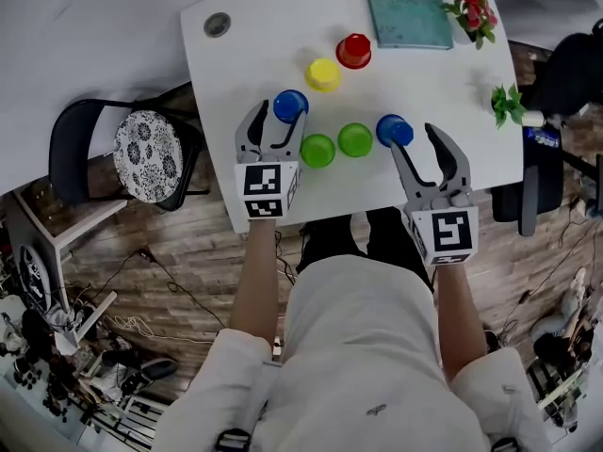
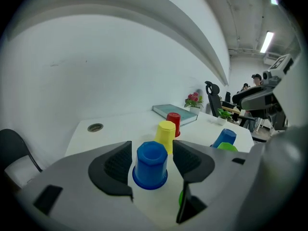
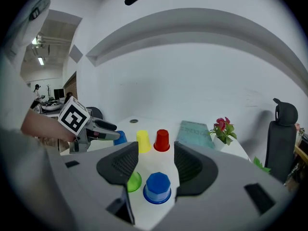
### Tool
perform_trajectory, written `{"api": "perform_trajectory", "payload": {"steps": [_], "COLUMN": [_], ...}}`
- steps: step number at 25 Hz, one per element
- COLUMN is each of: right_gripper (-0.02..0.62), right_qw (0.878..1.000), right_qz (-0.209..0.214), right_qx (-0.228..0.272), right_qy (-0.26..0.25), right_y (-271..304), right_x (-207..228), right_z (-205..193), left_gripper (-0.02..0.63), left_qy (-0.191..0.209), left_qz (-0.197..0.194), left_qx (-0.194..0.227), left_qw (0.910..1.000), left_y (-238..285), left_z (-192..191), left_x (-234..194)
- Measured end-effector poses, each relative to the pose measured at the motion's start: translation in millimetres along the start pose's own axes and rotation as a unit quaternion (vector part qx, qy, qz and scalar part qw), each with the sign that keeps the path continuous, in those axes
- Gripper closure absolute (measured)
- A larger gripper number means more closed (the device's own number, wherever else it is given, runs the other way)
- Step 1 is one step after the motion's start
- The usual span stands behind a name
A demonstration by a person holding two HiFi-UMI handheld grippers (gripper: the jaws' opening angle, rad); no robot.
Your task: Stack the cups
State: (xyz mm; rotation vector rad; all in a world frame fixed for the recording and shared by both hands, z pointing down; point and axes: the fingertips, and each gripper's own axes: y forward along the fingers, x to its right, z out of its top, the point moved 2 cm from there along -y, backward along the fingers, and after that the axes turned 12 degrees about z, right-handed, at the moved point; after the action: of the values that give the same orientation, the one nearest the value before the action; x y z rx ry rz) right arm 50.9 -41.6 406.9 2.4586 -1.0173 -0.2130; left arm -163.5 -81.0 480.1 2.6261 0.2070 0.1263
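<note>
Head view: grippers bracket two blue cups on the white table (image 1: 424, 83).
Jaws apart, the left gripper (image 1: 278, 111) straddles the left blue cup (image 1: 290, 104), the right gripper (image 1: 413, 139) the right blue cup (image 1: 394, 130); two green cups (image 1: 317, 150) sit between them.

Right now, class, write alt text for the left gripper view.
An upturned blue cup stands between the open jaws of the left hand-held gripper. Behind it stand a yellow cup, a red cup and a book.

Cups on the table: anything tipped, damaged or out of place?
Nothing stands out. Left blue cup, right blue cup, left green cup, right green cup, yellow cup, red cup: all mouth-down on the table, none tipped.
</note>
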Motion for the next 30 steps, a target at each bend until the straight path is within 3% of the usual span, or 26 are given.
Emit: {"api": "perform_trajectory", "payload": {"steps": [14,30], "right_gripper": [0.364,0.371], "right_qw": [0.999,0.999], "right_qz": [-0.039,-0.046], "right_qx": [-0.009,0.012], "right_qy": [0.013,0.011], "right_y": [-14.5,-32.3], "right_x": [0.5,-9.5], "right_z": [-3.2,7.3], "left_gripper": [0.35,0.371], "left_qy": [0.019,0.013], "left_qz": [-0.015,-0.02], "left_qx": [-0.025,0.002], "left_qw": [0.9994,0.9997], "left_y": [15.7,-2.2], "left_z": [-16.0,2.0], "left_x": [0.4,-4.2]}}
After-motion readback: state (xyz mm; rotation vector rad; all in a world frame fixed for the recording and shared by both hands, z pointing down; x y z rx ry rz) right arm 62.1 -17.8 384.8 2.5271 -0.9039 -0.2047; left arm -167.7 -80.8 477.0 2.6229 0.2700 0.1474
